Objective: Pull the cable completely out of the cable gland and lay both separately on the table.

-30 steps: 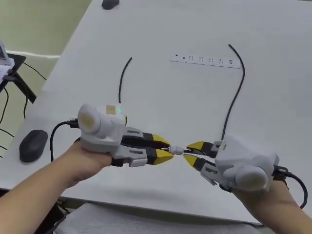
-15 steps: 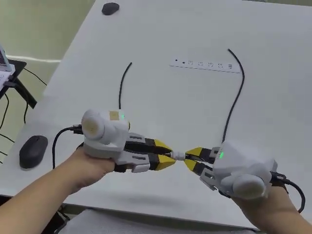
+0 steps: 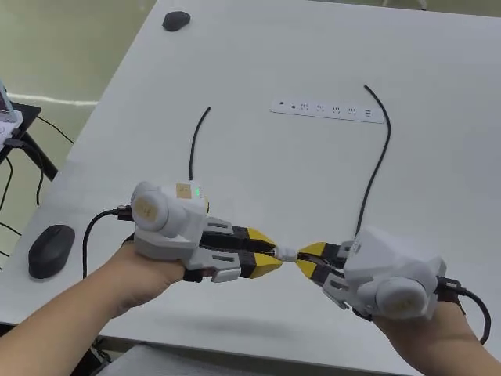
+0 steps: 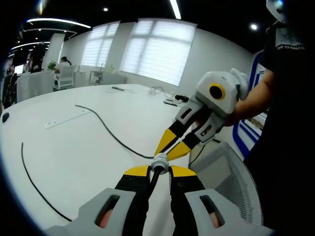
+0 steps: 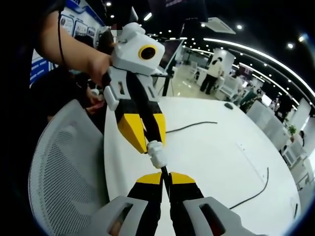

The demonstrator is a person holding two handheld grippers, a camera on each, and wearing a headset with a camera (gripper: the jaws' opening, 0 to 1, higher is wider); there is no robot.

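Cable gland [image 3: 288,253] hangs above the near edge of the bench [image 3: 258,180], pinched in the yellow tips of the left claw [image 3: 274,257]; the right claw [image 3: 304,260] meets it tip to tip, closed on the black cable [image 3: 377,168] just beside the gland; the cable's long tail trails toward the far edge, ending near the power strip [image 3: 329,110]. The gland looks small, light and hard, probably slick, so a hold across its body suits; the cable is thin and limp, best held close to the gland so it pulls straight.
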